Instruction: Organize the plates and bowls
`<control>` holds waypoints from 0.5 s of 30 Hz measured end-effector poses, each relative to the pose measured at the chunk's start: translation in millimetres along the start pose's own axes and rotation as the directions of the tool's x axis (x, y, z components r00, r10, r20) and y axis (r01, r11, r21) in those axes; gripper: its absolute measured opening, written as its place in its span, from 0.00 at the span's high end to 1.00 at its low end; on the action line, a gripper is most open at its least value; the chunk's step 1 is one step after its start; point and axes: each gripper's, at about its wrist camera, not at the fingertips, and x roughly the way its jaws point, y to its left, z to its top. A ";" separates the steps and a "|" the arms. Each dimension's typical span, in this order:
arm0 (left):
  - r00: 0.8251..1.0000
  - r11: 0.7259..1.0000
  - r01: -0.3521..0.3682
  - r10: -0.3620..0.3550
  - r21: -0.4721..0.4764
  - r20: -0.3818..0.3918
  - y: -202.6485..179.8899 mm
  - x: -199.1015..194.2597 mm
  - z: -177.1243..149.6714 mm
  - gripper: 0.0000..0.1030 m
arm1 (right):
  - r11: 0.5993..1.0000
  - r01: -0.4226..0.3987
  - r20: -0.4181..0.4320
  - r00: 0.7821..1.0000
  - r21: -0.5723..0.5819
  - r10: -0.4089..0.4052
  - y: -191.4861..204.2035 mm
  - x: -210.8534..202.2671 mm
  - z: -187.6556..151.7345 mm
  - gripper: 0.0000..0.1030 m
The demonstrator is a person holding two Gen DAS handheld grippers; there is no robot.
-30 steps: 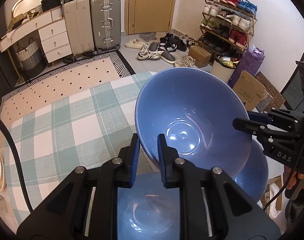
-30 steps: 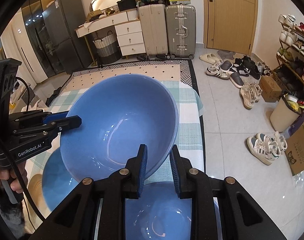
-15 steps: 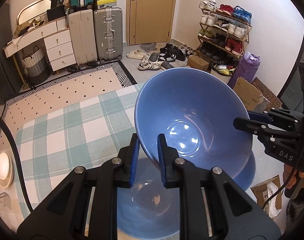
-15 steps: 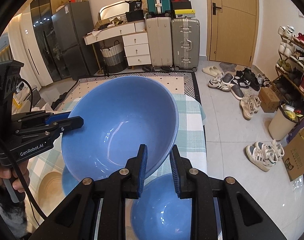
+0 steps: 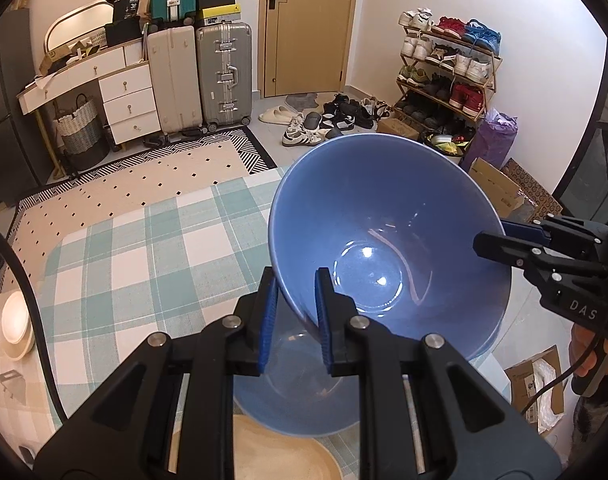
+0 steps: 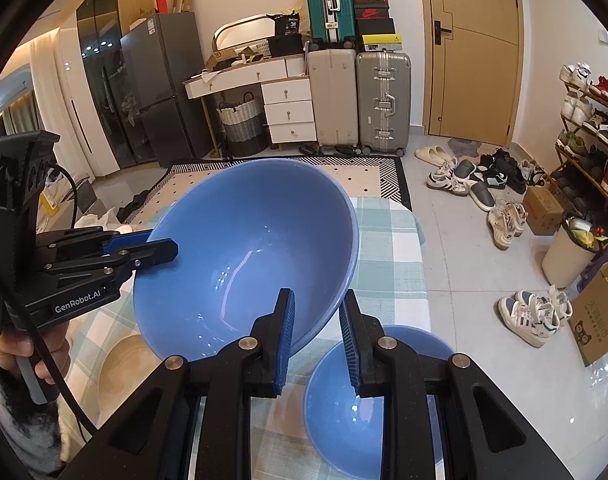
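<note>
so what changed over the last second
Both grippers, left gripper and right gripper, lifted the large blue ceramic bowl higher off the second blue bowl below, uncovering a beige plate. Unchanged: both stay shut on opposite rims, bowl tilted.

We are looking into a lived-in home entryway: suitcases standing upper left beside a white dresser, a shoe rack filling the upper right, slippers lying by the wooden door.

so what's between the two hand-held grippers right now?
Only the large blue bowl: the left hand-held gripper pinches one rim, the right hand-held gripper the opposite rim. Both wrist views show it.
</note>
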 end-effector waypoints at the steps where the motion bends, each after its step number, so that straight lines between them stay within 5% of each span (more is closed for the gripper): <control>1: 1.000 1.000 -0.001 0.001 -0.003 0.001 1.7 -1.5 -2.2 0.85 | 1.000 -0.003 0.001 1.000 -0.003 0.003 3.9 -2.3 -1.4 0.77; 15: 1.000 0.999 -0.023 0.022 -0.034 -0.003 24.6 -32.3 -36.7 0.85 | 0.998 -0.051 0.006 0.999 -0.025 0.051 50.1 -9.8 -14.4 0.77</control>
